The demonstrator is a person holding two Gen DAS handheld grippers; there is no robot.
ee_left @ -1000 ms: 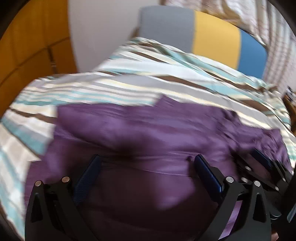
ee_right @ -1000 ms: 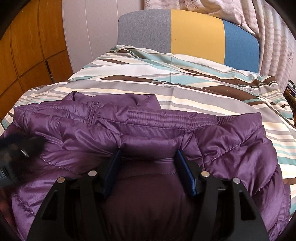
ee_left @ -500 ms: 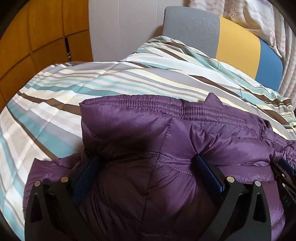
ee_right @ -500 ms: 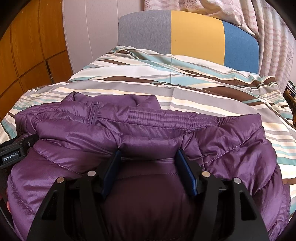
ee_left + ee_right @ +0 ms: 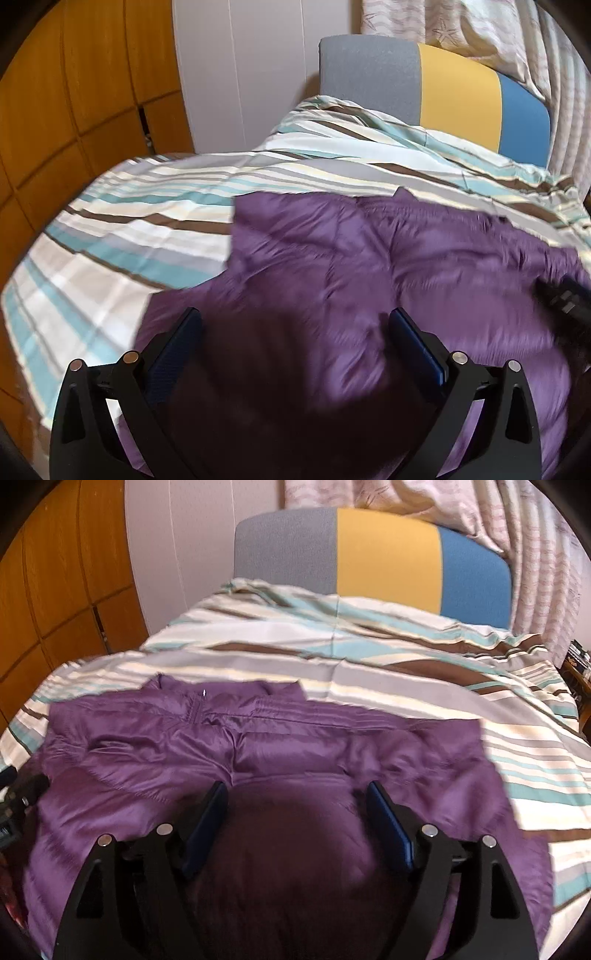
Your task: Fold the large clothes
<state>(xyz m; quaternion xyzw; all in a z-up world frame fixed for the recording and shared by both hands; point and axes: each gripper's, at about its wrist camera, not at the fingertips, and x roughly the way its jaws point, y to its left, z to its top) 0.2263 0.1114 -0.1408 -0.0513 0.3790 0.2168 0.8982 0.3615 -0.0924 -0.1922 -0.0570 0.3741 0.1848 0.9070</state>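
Jacket is lying flat on the striped bed, right under and in front of both grippers. Its long side is running left to right, with the collar and zipper at the far edge, toward the headboard. The left gripper is hanging over the jacket's left half, fingers spread wide and holding nothing. The right gripper is hanging over the middle and right half, fingers also spread and holding nothing. Each gripper is nearest to its own side, so I think the next fold is calling for both to grab the near edge together. The pictures are blurry, so I cannot tell if any finger is touching the cloth.
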